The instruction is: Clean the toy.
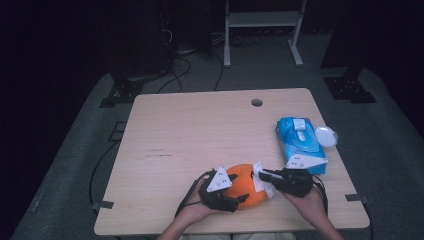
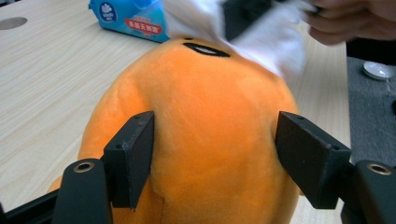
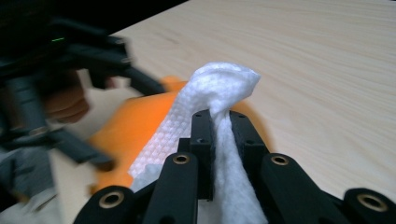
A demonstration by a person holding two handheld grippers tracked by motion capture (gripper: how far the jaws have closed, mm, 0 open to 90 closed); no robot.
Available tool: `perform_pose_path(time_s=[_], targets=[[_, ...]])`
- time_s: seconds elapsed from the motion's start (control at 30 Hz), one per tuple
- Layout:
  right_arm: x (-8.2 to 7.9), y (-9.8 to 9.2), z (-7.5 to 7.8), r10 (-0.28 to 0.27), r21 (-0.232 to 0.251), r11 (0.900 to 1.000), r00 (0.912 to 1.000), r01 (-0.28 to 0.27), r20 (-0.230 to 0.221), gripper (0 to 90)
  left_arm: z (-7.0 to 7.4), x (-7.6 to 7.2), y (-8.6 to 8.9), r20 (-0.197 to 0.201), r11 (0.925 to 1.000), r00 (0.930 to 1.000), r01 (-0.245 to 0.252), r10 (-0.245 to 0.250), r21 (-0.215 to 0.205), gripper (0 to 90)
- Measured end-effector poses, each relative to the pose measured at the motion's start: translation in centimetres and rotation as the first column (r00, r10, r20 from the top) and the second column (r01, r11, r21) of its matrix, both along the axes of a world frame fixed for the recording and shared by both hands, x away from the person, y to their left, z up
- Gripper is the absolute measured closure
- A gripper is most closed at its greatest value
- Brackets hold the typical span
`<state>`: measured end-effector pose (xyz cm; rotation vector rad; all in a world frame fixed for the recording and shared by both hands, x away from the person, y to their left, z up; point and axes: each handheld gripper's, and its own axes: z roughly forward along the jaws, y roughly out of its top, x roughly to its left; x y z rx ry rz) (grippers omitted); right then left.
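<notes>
An orange plush toy (image 1: 244, 186) lies near the table's front edge. My left gripper (image 1: 238, 190) is shut on it; in the left gripper view both pads (image 2: 133, 151) press into the orange plush (image 2: 215, 121) from either side. My right gripper (image 1: 261, 174) comes in from the right, shut on a white wipe (image 1: 259, 181). In the right gripper view the jaws (image 3: 219, 128) pinch the bunched wipe (image 3: 222, 86), which rests against the plush (image 3: 135, 126). The wipe (image 2: 275, 39) covers the toy's far top by a dark stitched mark.
A blue pack of wipes (image 1: 300, 142) lies at the table's right side, with a round white lid (image 1: 326, 136) beside it. A cable hole (image 1: 256, 102) is at the table's (image 1: 190, 130) far edge. A white frame stands on the floor behind.
</notes>
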<state>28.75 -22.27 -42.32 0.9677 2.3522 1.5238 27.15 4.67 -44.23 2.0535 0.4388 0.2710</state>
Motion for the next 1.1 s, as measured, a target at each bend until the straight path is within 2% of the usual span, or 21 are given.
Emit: perform_pose_path(time_s=[0.07, 0.13, 0.27, 0.33, 0.4, 0.5, 0.57, 0.67, 0.73, 0.8, 0.9, 0.93, 1.03, 1.07, 1.1], targets=[[0.3, -0.4, 0.1, -0.047, -0.015, 0.999, 0.9989, 0.047, 0.01, 80.3, 0.0, -0.2, -0.1, 0.006, 0.9998, 0.9999, 0.014, -0.014, 0.015, 30.2], [0.2, -0.3, 0.2, -0.046, -0.013, 0.999, 0.9989, 0.046, 0.005, 80.5, 0.0, -0.2, -0.2, 0.012, 0.9997, 0.9998, 0.016, -0.016, 0.019, 30.2], [-0.6, 1.9, 0.8, 0.03, 0.0, 1.0, 0.9989, -0.03, 0.036, 80.5, -0.2, -0.4, -0.3, 0.012, 0.9997, 0.9997, 0.021, -0.021, 0.012, 30.2], [-0.4, 3.3, 1.0, 0.066, -0.01, 0.998, 0.9968, -0.066, 0.045, 80.5, -0.2, -0.5, -0.4, 0.02, 0.9996, 0.9996, 0.021, -0.022, 0.018, 30.2], [0.3, 4.3, 1.0, 0.071, -0.031, 0.997, 0.9962, -0.07, 0.049, 80.6, -0.2, -0.4, -0.2, 0.017, 0.9996, 0.9996, 0.02, -0.02, 0.019, 30.2], [1.5, 3.8, 0.7, 0.022, -0.049, 0.999, 0.9992, -0.021, 0.033, 80.5, -0.3, -0.4, 0.0, 0.017, 0.9997, 0.9996, 0.023, -0.023, 0.009, 30.6], [2.0, 2.7, 0.5, -0.019, -0.049, 0.999, 0.9998, 0.019, 0.007, 80.6, -0.3, -0.5, 0.0, 0.026, 0.9994, 0.9992, 0.031, -0.031, 0.015, 30.6], [1.5, 1.0, 0.3, -0.053, -0.061, 0.997, 0.9985, 0.052, -0.016, 80.9, -0.3, -0.5, -0.1, 0.026, 0.9992, 0.999, 0.036, -0.037, 0.016, 30.6], [0.2, 0.1, 0.3, -0.047, -0.07, 0.996, 0.9989, 0.046, -0.008, 81.2, -0.3, -0.5, -0.3, 0.029, 0.9993, 0.9989, 0.037, -0.037, 0.011, 30.7], [-1.1, -0.3, 0.4, -0.026, -0.048, 0.999, 0.9996, 0.025, -0.012, 81.2, -0.3, -0.5, -0.5, 0.032, 0.9994, 0.999, 0.03, -0.031, 0.014, 30.6], [-2.3, 0.4, 0.8, 0.024, -0.045, 0.999, 0.9997, -0.024, -0.003, 81.2, -0.2, -0.7, -0.9, 0.041, 0.9987, 0.9984, 0.039, -0.04, 0.034, 31.1], [-2.2, 0.8, 0.9, 0.038, -0.035, 0.999, 0.9992, -0.038, -0.01, 81.2, -0.1, -0.8, -1.0, 0.047, 0.998, 0.9977, 0.045, -0.047, 0.044, 31.5], [-1.7, 1.8, 1.0, 0.055, -0.046, 0.997, 0.9985, -0.055, -0.003, 81.2, -0.1, -1.1, -1.4, 0.069, 0.9956, 0.9956, 0.059, -0.064, 0.072, 31.9], [-0.4, 3.1, 1.3, 0.062, -0.041, 0.997, 0.998, -0.062, -0.014, 81.2, -0.1, -1.2, -1.4, 0.07, 0.9957, 0.9954, 0.06, -0.064, 0.071, 31.8], [0.1, 3.5, 1.3, 0.064, -0.044, 0.997, 0.9979, -0.064, -0.016, 81.2, -0.1, -1.2, -1.3, 0.07, 0.9959, 0.9953, 0.061, -0.066, 0.067, 31.8]])
